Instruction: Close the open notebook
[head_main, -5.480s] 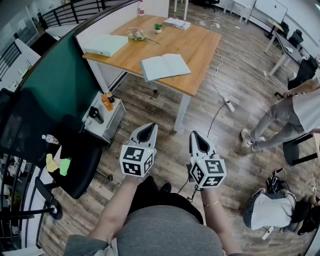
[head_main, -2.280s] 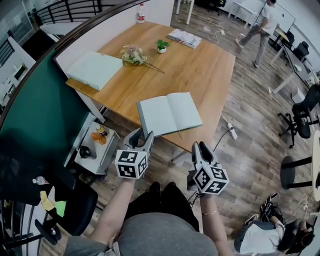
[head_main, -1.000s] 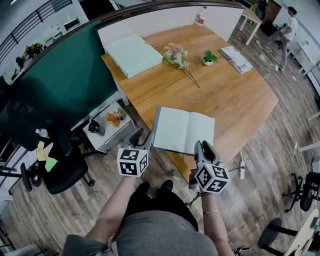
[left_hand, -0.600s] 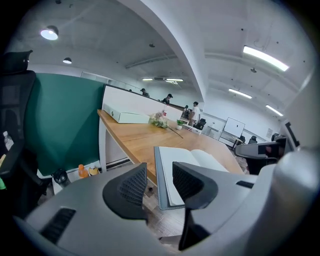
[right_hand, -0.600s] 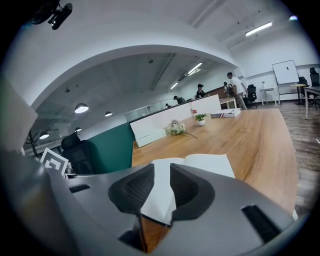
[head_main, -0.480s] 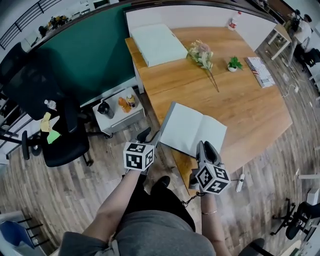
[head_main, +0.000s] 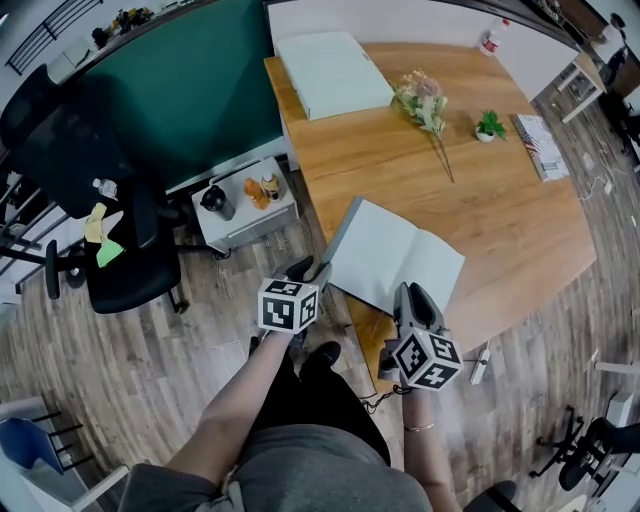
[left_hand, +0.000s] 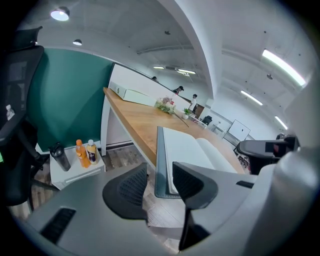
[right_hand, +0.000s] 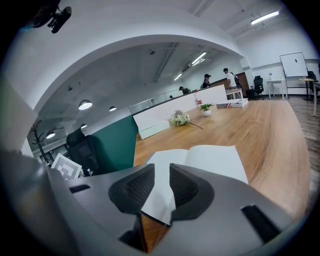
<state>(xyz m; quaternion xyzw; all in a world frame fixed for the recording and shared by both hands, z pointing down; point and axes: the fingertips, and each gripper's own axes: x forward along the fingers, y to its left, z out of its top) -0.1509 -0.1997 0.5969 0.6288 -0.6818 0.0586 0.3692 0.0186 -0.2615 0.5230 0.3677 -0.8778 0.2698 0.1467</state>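
Note:
The open notebook (head_main: 395, 255) lies flat, white pages up, near the wooden table's (head_main: 500, 220) front left corner. My left gripper (head_main: 310, 272) hangs just off the table at the notebook's left cover edge. In the left gripper view the jaws (left_hand: 159, 172) stand open, and the grey cover edge of the notebook (left_hand: 161, 160) shows in the gap just beyond the tips. My right gripper (head_main: 412, 295) is at the notebook's near edge. Its jaws (right_hand: 161, 172) are closing, with the notebook's near corner (right_hand: 165, 200) in the gap and the pads clear of it.
On the table's far part lie a pale green box (head_main: 333, 73), a flower bunch (head_main: 425, 100), a small potted plant (head_main: 489, 127) and a magazine (head_main: 540, 145). Left of the table stand a low white cabinet (head_main: 245, 205) with bottles, a green partition (head_main: 180, 90) and a black office chair (head_main: 110, 250).
The person has come up to the table. Both grippers have sunk toward the notebook's near side, and the left one has rolled and reached the left cover's edge.

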